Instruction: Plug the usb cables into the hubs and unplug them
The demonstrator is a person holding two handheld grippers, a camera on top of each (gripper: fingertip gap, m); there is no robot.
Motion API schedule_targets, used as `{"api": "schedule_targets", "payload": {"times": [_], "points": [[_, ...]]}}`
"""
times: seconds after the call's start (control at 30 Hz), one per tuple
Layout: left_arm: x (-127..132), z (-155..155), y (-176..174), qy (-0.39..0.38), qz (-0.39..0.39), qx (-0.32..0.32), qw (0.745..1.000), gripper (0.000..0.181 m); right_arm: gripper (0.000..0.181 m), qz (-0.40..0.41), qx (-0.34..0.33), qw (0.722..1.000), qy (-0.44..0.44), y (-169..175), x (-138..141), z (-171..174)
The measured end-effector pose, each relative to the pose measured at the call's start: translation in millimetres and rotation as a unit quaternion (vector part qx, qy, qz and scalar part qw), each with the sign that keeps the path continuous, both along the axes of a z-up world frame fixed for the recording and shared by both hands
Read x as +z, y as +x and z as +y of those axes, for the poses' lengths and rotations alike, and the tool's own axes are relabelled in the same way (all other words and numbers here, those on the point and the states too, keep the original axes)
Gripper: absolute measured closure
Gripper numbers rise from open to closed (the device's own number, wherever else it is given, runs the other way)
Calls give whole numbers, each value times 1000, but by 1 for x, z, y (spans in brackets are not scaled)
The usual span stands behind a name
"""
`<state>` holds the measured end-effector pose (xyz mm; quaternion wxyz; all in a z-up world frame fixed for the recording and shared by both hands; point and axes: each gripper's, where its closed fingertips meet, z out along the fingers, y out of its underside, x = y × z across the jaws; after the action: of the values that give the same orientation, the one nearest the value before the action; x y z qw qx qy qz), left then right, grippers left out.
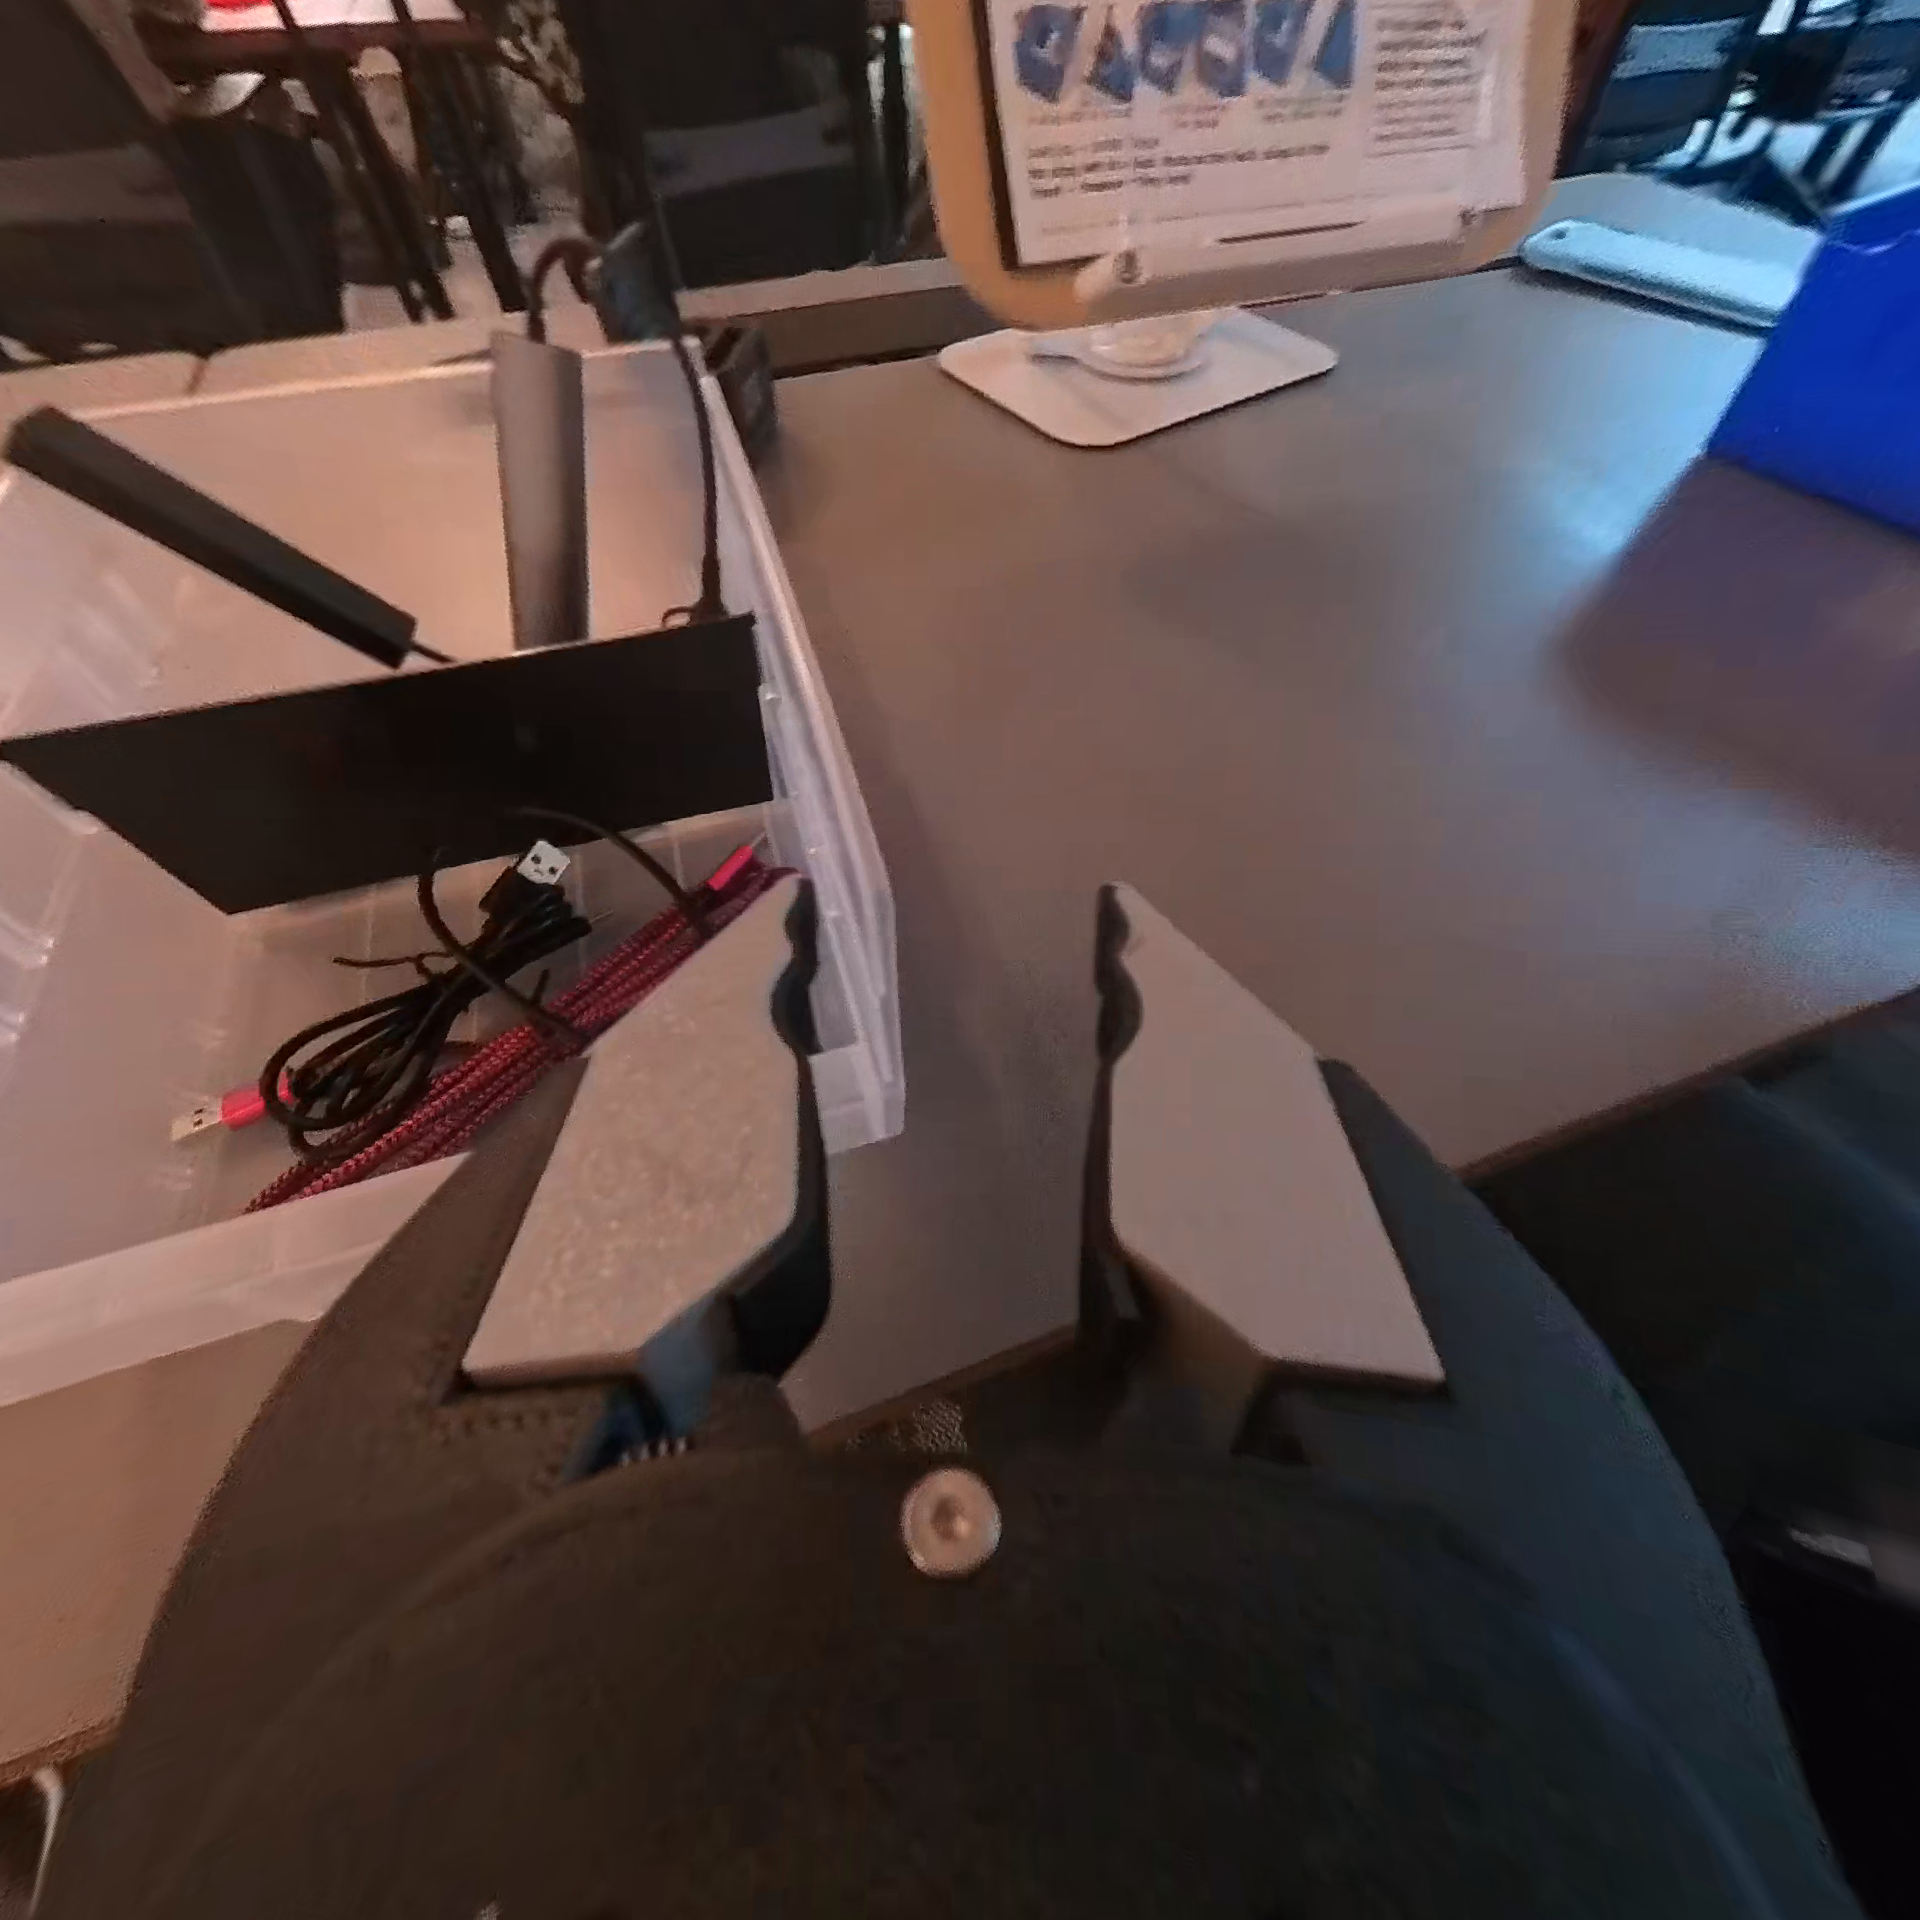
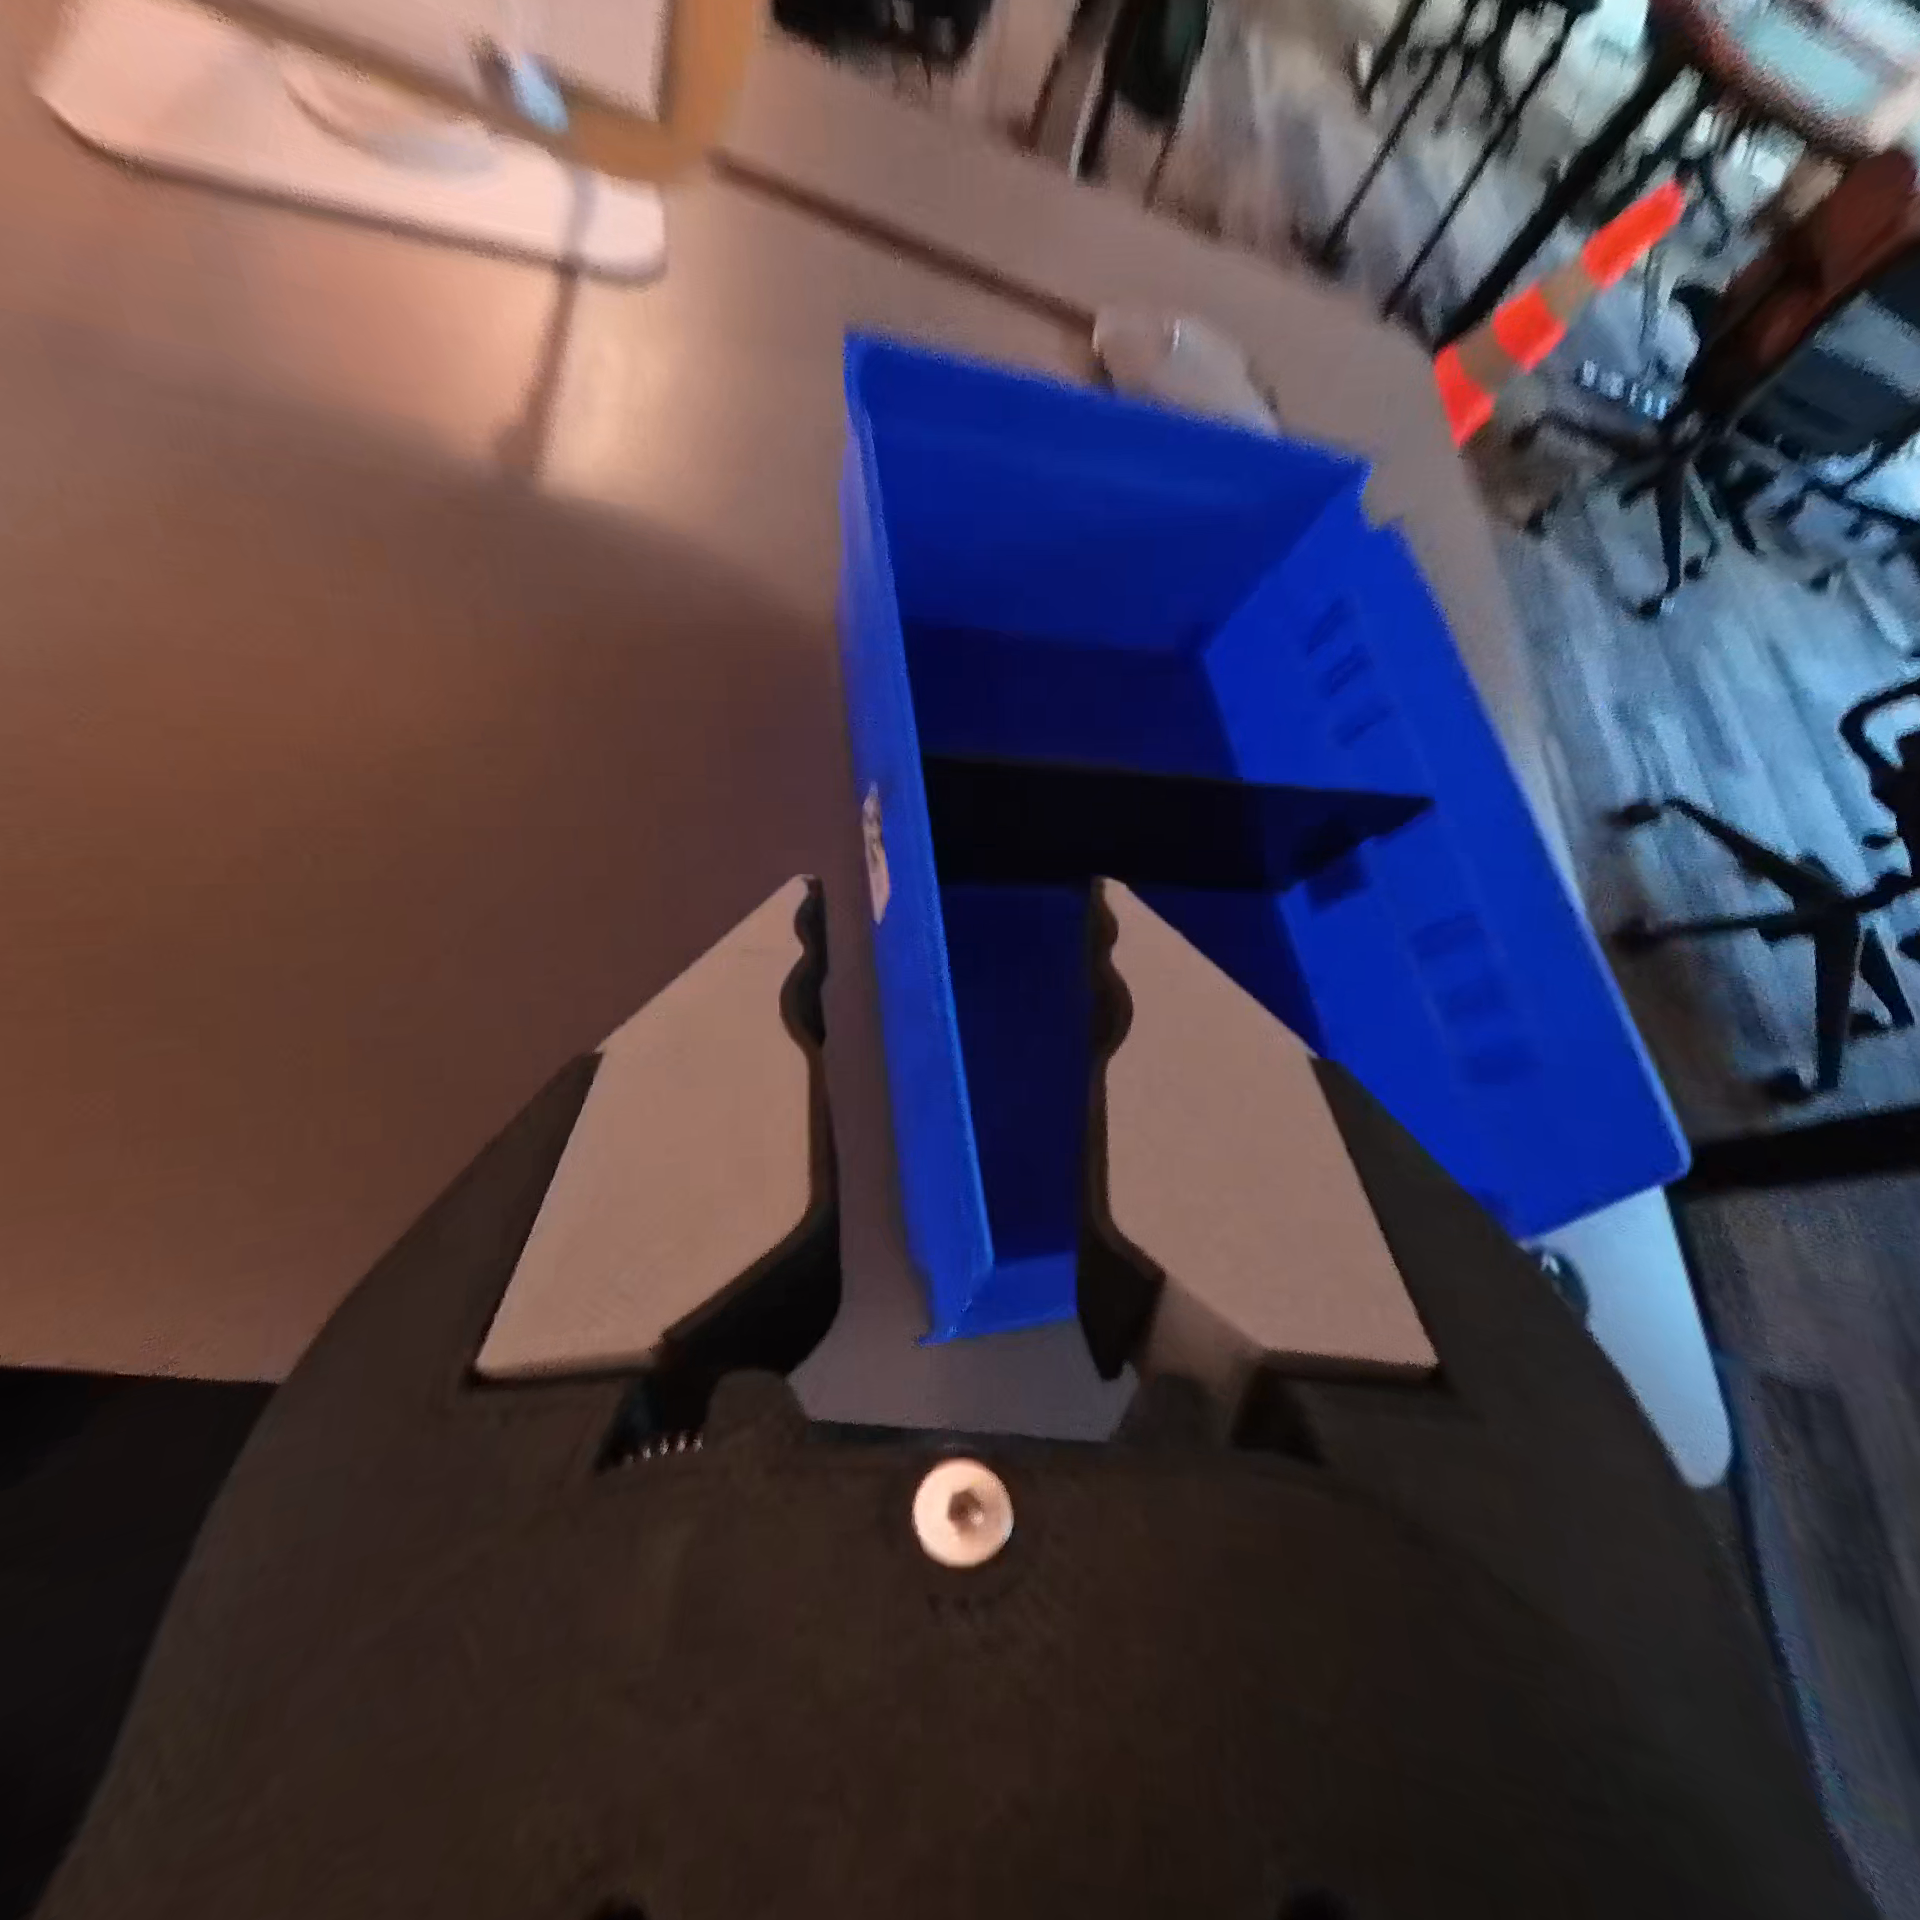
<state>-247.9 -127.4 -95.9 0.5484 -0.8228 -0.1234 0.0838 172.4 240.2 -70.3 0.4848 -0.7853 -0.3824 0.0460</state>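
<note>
No writing is legible in either view. A printed white sheet with blue pictures in a tan-framed tabletop stand [image 1: 1236,114] bears blurred lines of text. A small pale sticker on the blue plastic bin's outer wall [image 2: 875,847] is likewise unreadable.

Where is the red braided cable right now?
Left wrist view, lower left: red braided cable lies in the clear bin, beside the black cable, before the black divider.

Cables [image 1: 416,1029] lie in bin [image 1: 831,935], left of table [image 1: 1247,727].
</note>
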Motion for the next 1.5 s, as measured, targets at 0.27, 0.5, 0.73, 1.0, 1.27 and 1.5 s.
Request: {"api": "schedule_targets", "payload": {"times": [0.27, 0.5, 0.73, 1.0, 1.27, 1.5], "points": [[42, 1, 14, 14, 37, -17, 999, 112, 120, 66, 227, 971, -22, -110, 9, -92], [69, 19, 27, 97, -26, -49, 994, 104, 122, 93, 330, 938, -49, -245, -54, -108], [57, -1, -2, 64, -20, -16, 998, 104, 136, 27, 239, 969, 49, -284, -81, -26], [34, 6, -9, 40, -55, -27, 997, 100, 130, 59, 197, 979, 20, -268, -82, -6], [21, -12, -8, 7, -62, 4, 998, 101, 130, 87, 212, 973, 7, -267, -78, -11], [7, -25, -4, -6, -65, 23, 998, 103, 130, 88, 252, 964, 2, -281, -78, -27]]}}
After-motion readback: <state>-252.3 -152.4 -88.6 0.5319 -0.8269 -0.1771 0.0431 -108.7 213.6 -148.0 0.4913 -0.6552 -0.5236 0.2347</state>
